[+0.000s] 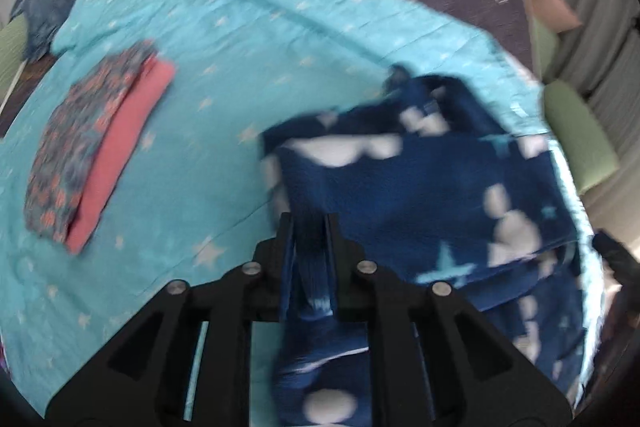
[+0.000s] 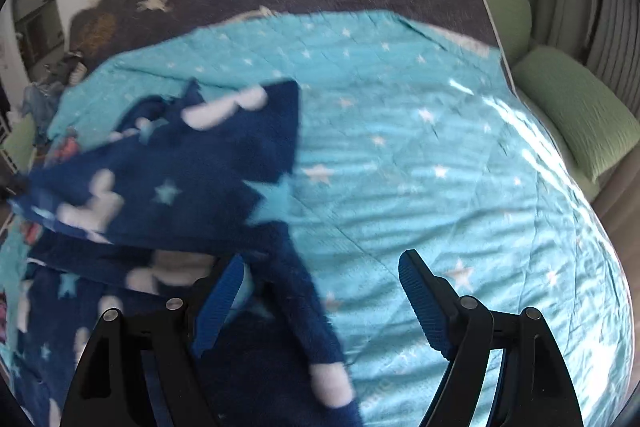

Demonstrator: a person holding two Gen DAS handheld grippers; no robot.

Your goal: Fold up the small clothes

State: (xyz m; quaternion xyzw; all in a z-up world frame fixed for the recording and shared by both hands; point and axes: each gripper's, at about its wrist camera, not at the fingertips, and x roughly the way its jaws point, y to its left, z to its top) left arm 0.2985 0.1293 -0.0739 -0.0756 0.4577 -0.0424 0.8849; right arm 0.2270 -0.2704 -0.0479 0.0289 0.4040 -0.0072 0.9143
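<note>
Our left gripper [image 1: 310,227] is clenched on a bunched edge of the navy fleece garment [image 1: 420,187], the fabric pinched between its black fingers and trailing down below them. Ahead and to the right of that grip the rest of the garment spreads out, printed with white shapes and pale blue stars, partly lifted and partly lying on the turquoise star quilt [image 1: 224,75].

Our right gripper [image 2: 320,287] stands released, its blue-padded fingers wide apart. A narrow strip of the same navy fleece garment [image 2: 172,179] runs between them without either pad pressing on it; the bulk of the cloth hangs to the left of this gripper, and bare turquoise star quilt [image 2: 420,147] lies ahead and to the right.

We judge the fleece soft, light and limp: it will sag and drape from wherever we pinch it, and its plush nap should not slip in the pads. Corners and hems look like the best places to take hold, one in each gripper, so the panel hangs flat.

There are no containers in view. Far left of the left gripper, a folded patterned garment [image 1: 80,147] rests on a folded coral garment [image 1: 120,155], making a small stack on the quilt.
</note>
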